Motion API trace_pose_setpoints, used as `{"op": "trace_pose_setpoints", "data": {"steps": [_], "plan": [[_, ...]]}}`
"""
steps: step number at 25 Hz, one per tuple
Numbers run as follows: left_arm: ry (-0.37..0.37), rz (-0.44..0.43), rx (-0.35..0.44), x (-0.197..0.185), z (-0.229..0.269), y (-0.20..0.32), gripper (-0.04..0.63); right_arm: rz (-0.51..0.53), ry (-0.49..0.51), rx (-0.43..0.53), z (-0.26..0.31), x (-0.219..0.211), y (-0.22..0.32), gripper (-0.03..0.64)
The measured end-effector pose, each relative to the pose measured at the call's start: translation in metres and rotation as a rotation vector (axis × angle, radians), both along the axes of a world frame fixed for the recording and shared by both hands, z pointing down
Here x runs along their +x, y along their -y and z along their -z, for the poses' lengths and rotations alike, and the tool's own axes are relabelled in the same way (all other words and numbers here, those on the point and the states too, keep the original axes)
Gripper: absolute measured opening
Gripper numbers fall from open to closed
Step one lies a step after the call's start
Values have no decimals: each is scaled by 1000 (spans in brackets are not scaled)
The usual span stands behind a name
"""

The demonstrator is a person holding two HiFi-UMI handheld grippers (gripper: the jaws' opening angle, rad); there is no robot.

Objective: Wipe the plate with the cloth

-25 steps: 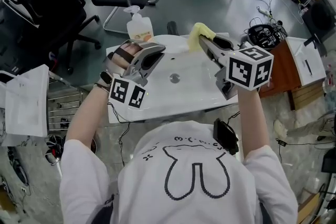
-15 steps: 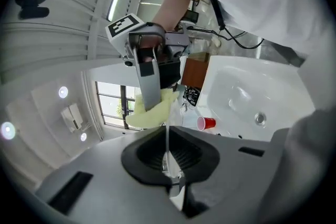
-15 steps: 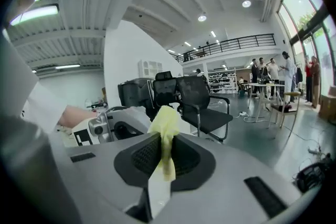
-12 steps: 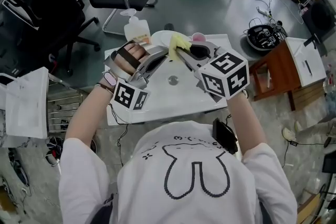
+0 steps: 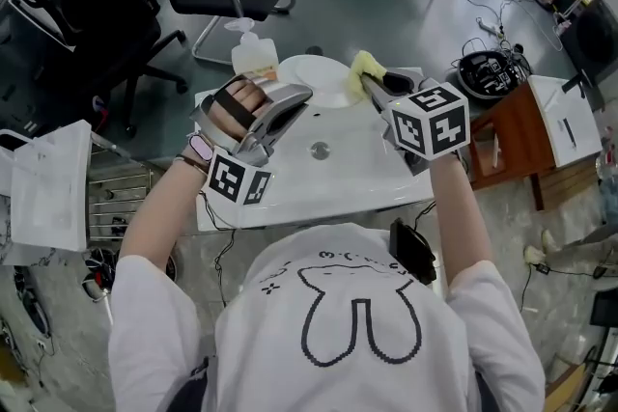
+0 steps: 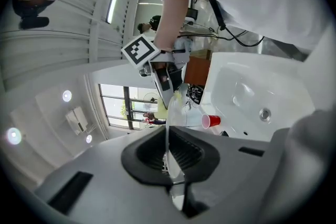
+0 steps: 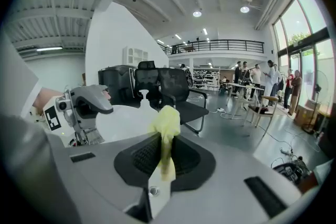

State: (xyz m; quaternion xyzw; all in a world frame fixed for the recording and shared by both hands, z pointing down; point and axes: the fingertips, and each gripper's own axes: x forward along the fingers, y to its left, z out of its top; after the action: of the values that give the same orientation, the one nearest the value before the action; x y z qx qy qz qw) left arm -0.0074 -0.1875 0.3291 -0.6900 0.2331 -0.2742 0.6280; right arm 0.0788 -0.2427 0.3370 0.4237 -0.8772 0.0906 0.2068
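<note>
The left claw (image 6: 169, 149) pinches one plate (image 5: 323, 72), the right claw (image 7: 164, 153) one yellow cloth (image 7: 166, 122).

White worktop with a sunken basin

The worktop (image 5: 290, 193) is a glossy white slab standing on a grey floor (image 5: 386, 5), and most of its middle is taken up by a shallow basin with a round metal drain (image 5: 320, 149) at the centre. A pale pump bottle (image 5: 253, 54) with an orange label stands at its far left corner. A red cup (image 6: 211, 121) sits by the far rim, well apart from the bottle.
</note>
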Motion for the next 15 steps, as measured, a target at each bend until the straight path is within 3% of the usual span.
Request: {"op": "trace_pose_setpoints", "data": {"steps": [8, 15], "plan": [[12, -3, 4, -2, -4, 0, 18, -38, -27, -2, -2, 6, 11, 51], [30, -13, 11, 1, -7, -4, 18, 90, 129, 70, 54, -28, -8, 51]]}}
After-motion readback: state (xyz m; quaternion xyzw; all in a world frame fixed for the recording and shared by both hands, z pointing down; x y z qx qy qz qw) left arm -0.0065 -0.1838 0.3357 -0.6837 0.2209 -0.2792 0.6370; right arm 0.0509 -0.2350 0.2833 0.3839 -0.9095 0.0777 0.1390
